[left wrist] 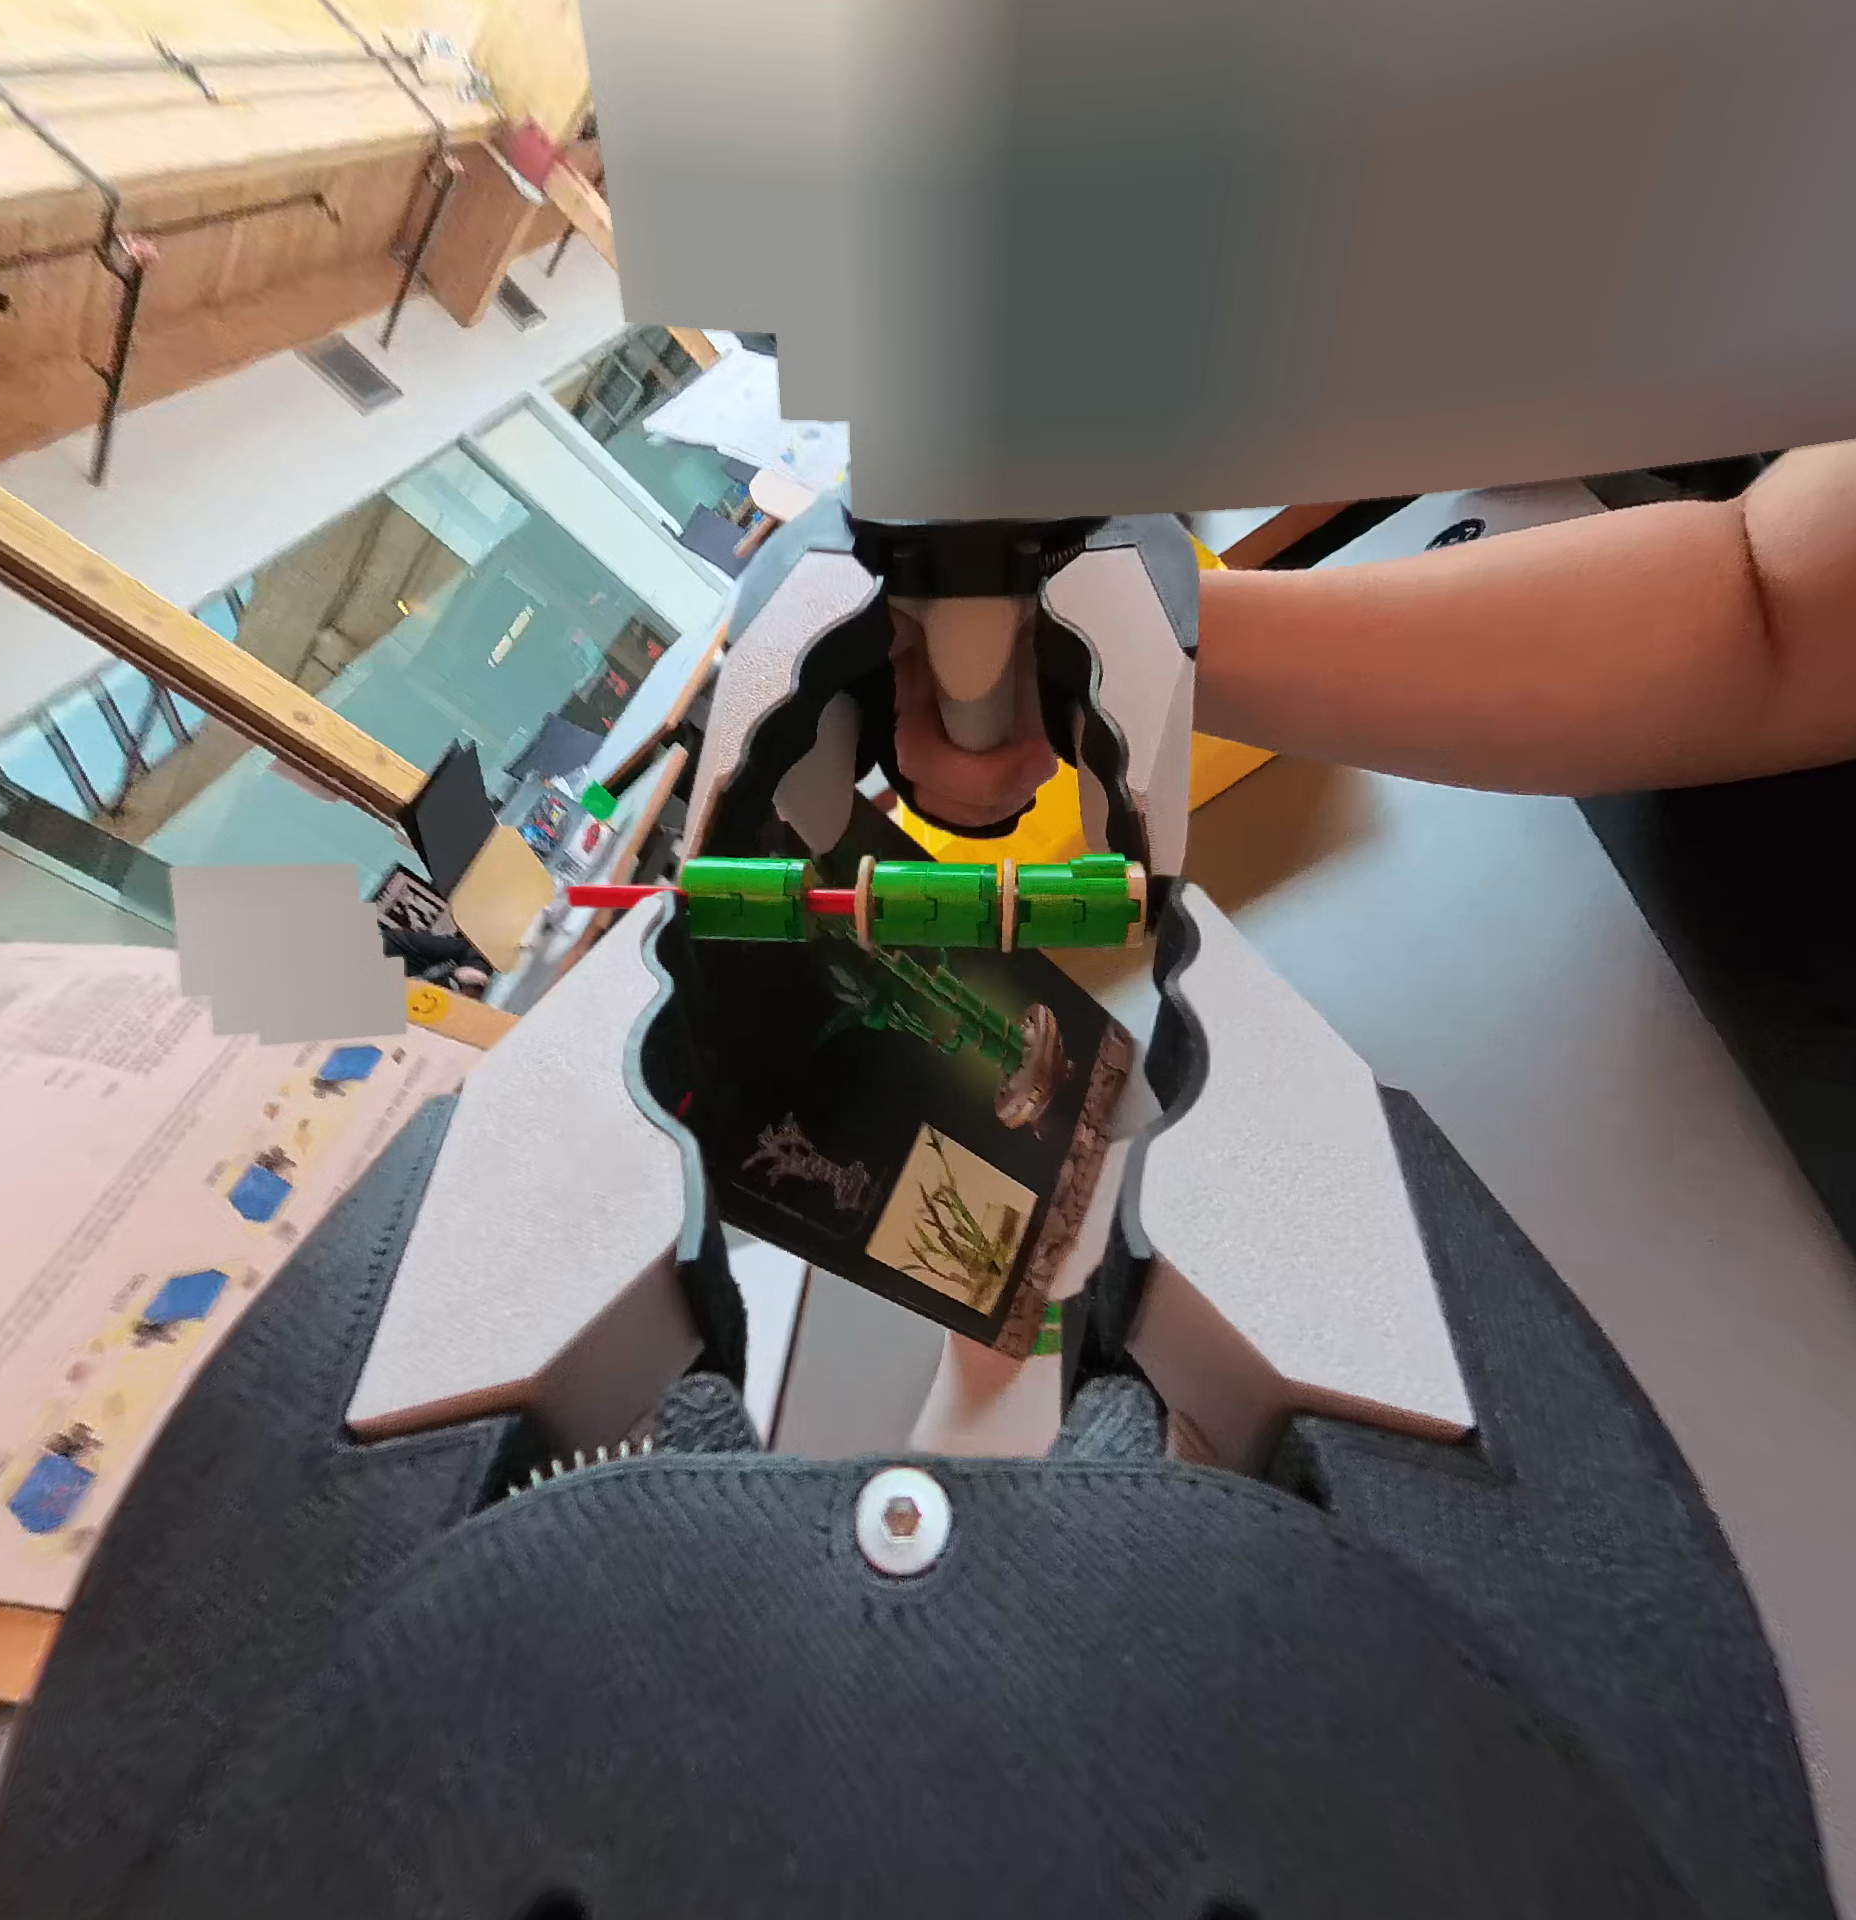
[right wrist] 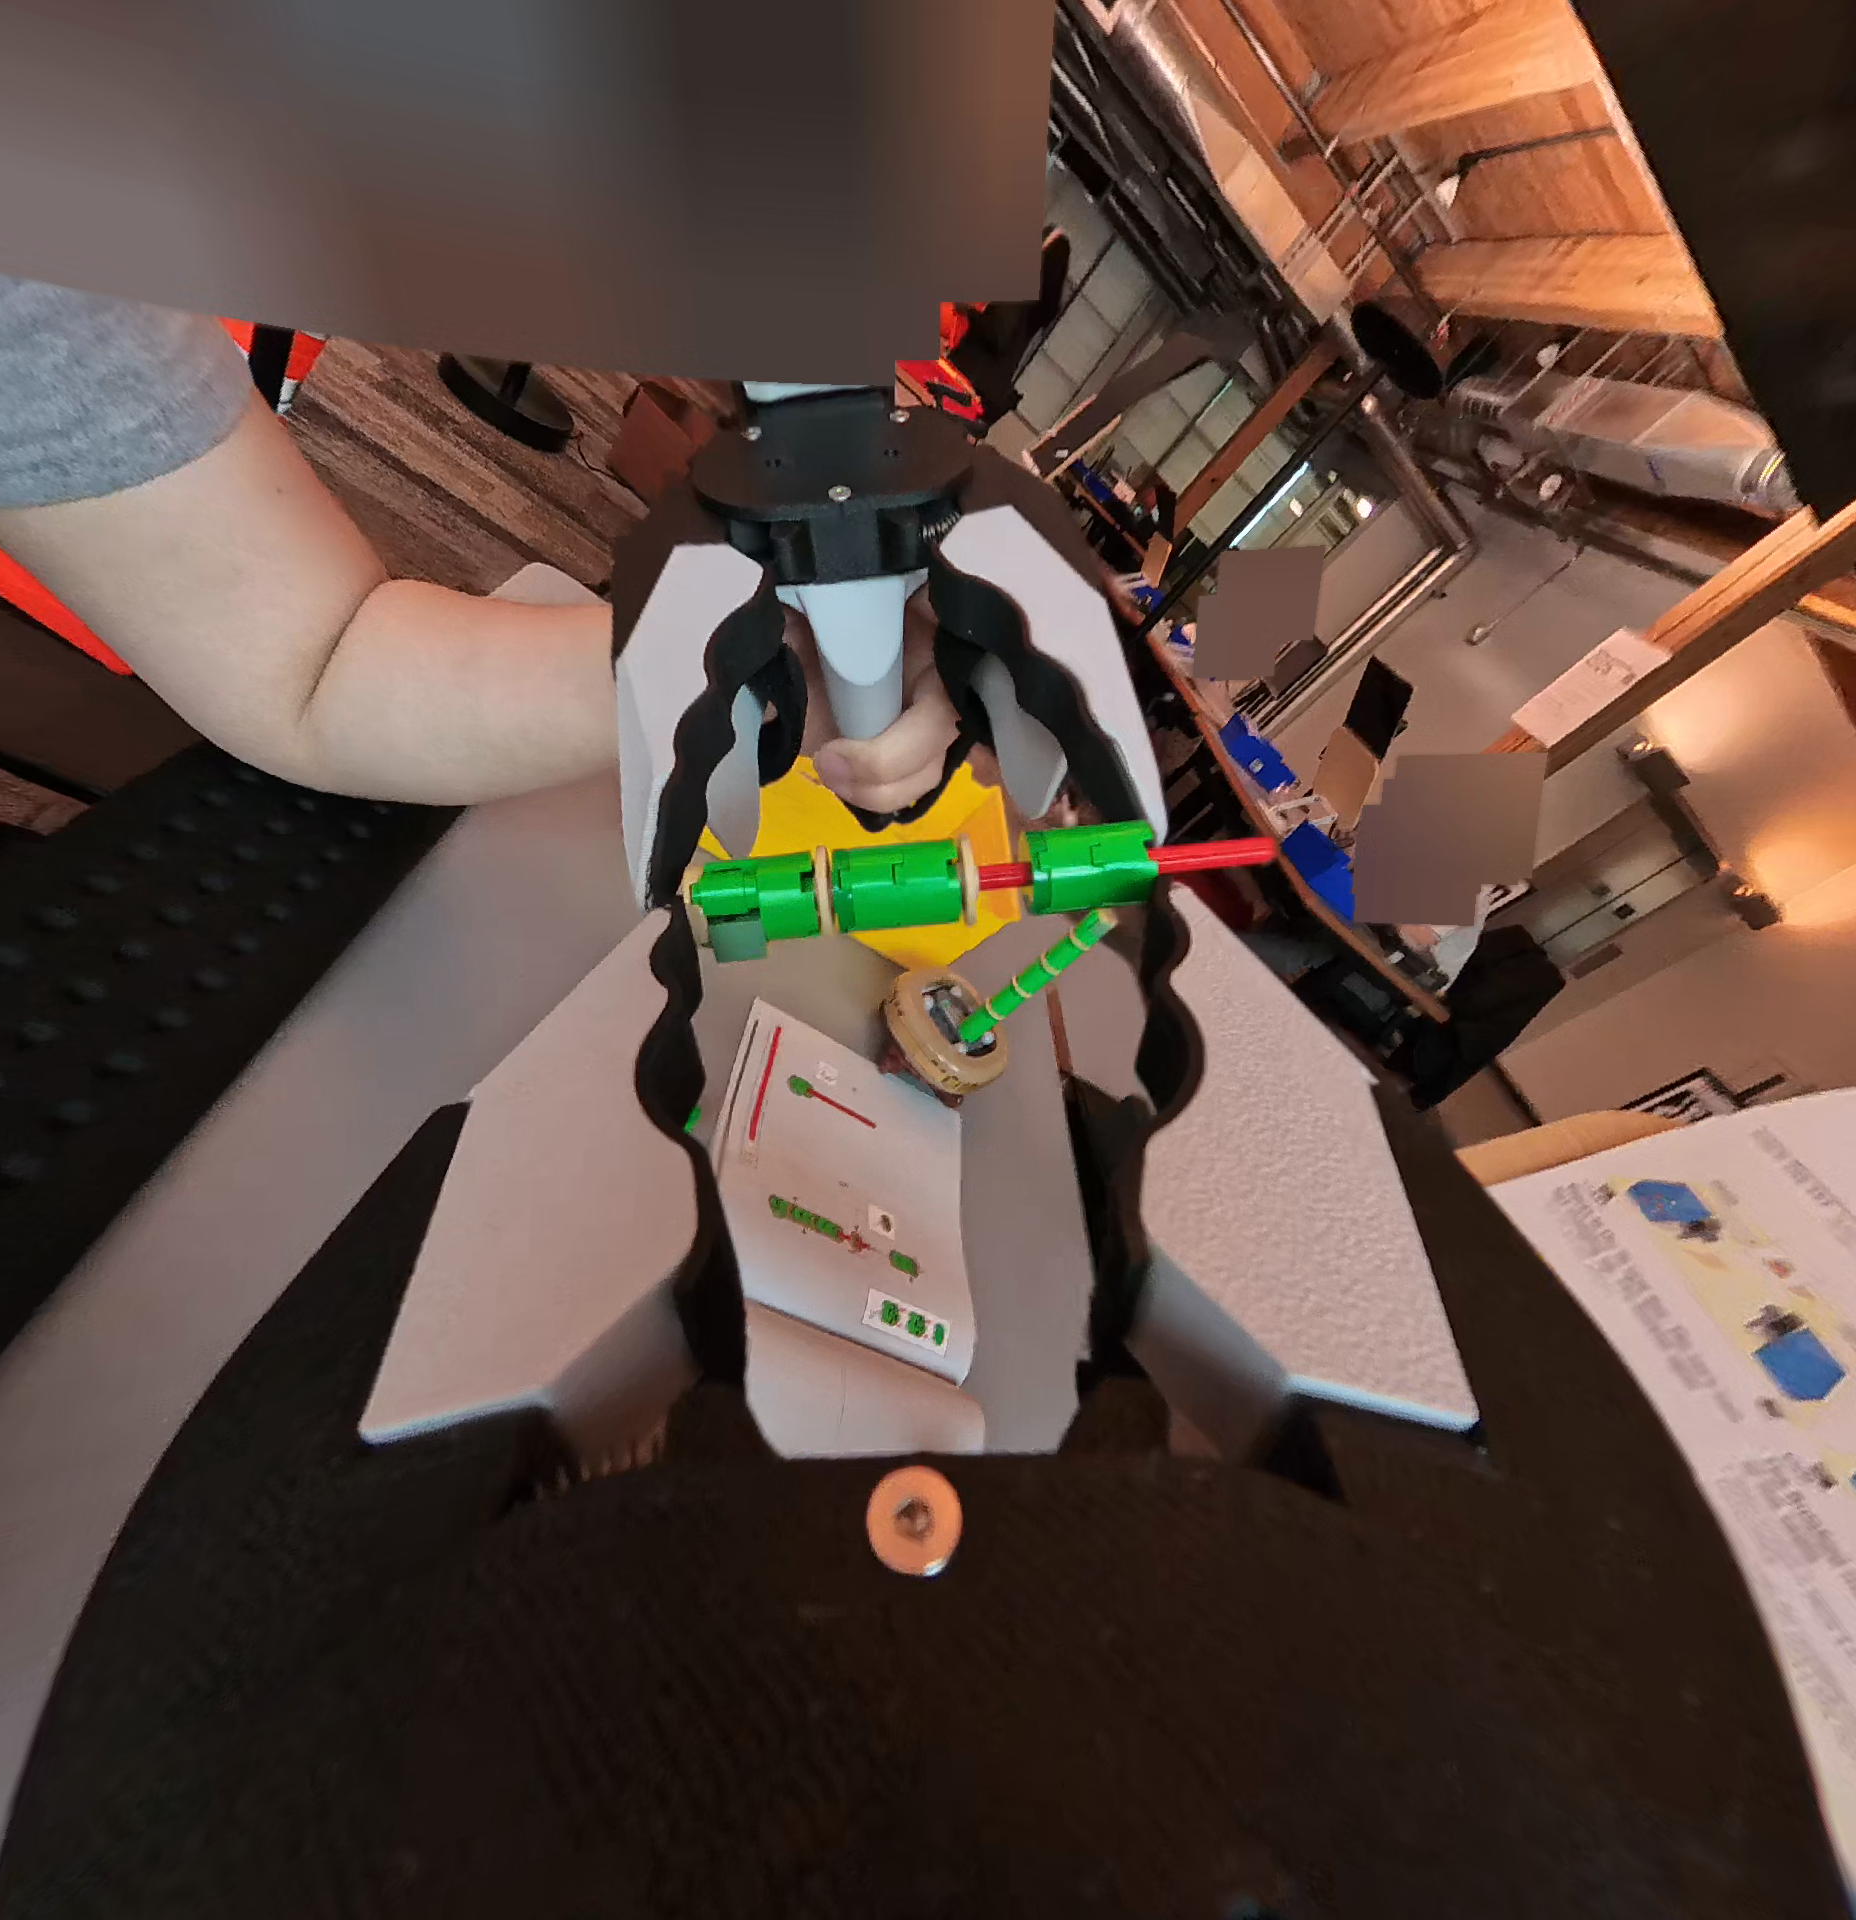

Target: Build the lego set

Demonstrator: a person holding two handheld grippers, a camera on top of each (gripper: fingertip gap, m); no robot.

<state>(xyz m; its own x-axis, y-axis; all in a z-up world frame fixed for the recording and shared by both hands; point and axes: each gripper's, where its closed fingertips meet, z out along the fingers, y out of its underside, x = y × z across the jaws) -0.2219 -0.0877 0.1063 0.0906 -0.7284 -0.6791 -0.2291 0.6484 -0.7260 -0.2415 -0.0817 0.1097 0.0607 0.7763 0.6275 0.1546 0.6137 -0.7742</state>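
A green bamboo stalk (left wrist: 934,906) of three green segments with tan rings sits on a red axle (left wrist: 612,896) and is held level in the air. My left gripper (left wrist: 916,914) closes on its two ends lengthwise. My right gripper (left wrist: 934,847) faces it from the far side, on the same stalk. In the right wrist view, the stalk (right wrist: 893,888) lies between my right gripper's (right wrist: 913,920) tips, with the left gripper (right wrist: 903,857) opposite. The end segment (right wrist: 1090,868) stands apart from the rest, with bare axle (right wrist: 1002,875) in the gap. The axle's free end (right wrist: 1210,854) sticks out past it.
Below on the grey table (right wrist: 488,935) are a tan round base with a thin green stalk (right wrist: 945,1029), an open instruction booklet (right wrist: 851,1195), a yellow container (right wrist: 965,821) and the black set box (left wrist: 903,1122). Printed sheets (left wrist: 124,1195) lie at the side. The grippers are tip to tip, or close to it.
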